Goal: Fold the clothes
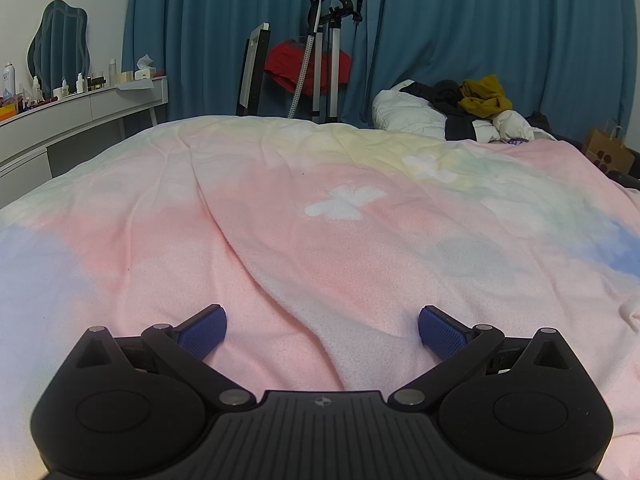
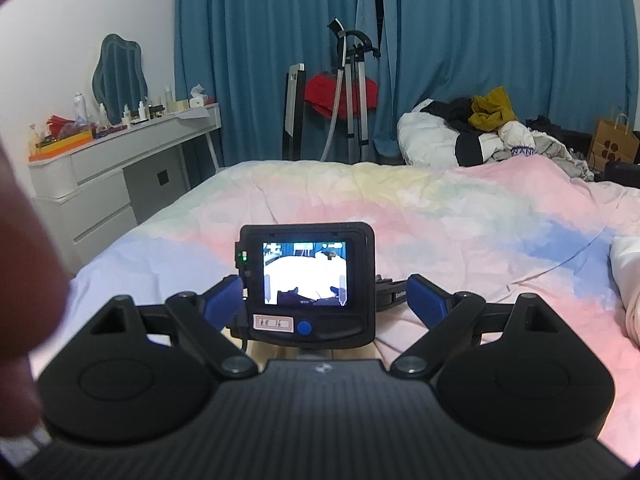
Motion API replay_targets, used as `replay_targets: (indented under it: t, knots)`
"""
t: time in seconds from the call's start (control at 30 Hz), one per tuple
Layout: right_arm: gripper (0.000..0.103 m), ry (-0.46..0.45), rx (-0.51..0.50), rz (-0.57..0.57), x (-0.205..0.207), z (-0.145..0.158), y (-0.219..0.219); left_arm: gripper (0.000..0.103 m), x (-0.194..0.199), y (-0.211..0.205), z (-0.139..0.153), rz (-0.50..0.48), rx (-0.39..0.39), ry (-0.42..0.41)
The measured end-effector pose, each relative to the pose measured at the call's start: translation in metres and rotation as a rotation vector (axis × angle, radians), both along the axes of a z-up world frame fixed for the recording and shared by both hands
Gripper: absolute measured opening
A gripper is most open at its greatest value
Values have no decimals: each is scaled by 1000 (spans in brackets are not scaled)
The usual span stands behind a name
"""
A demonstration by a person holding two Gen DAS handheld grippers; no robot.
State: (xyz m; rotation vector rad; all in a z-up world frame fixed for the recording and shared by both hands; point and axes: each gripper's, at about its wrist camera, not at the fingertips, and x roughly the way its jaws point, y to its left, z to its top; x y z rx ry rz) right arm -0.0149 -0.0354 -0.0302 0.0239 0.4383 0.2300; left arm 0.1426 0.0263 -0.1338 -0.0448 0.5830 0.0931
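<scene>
A pile of clothes (image 1: 460, 110) lies at the bed's far right corner: a white puffy jacket, dark garments and a mustard-yellow piece (image 2: 492, 112). The pastel pink duvet (image 1: 280, 220) covers the bed. My left gripper (image 1: 322, 332) hovers low over the duvet, open, with nothing between its blue pads. My right gripper (image 2: 324, 300) is open too. Just ahead of its fingers sits a small black camera with a lit screen (image 2: 306, 276), which appears to be the back of the other gripper; the pads do not press on it. A blurred hand (image 2: 24, 240) fills the left edge.
A white dresser (image 2: 100, 184) with bottles and a wavy mirror stands left of the bed. Blue curtains (image 1: 480, 40) hang behind. A steamer stand with a red cloth (image 1: 308, 64) and a chair are at the bed's far end. A paper bag (image 2: 614, 146) and white fabric (image 2: 628, 280) are on the right.
</scene>
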Motion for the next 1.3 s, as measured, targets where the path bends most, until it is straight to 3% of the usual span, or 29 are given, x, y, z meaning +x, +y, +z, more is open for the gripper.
replay_targets:
  t: [1.3]
  knots:
    - [90,-1,19,19,-29,-5,-11,103,0,0,0,-1,1,-1]
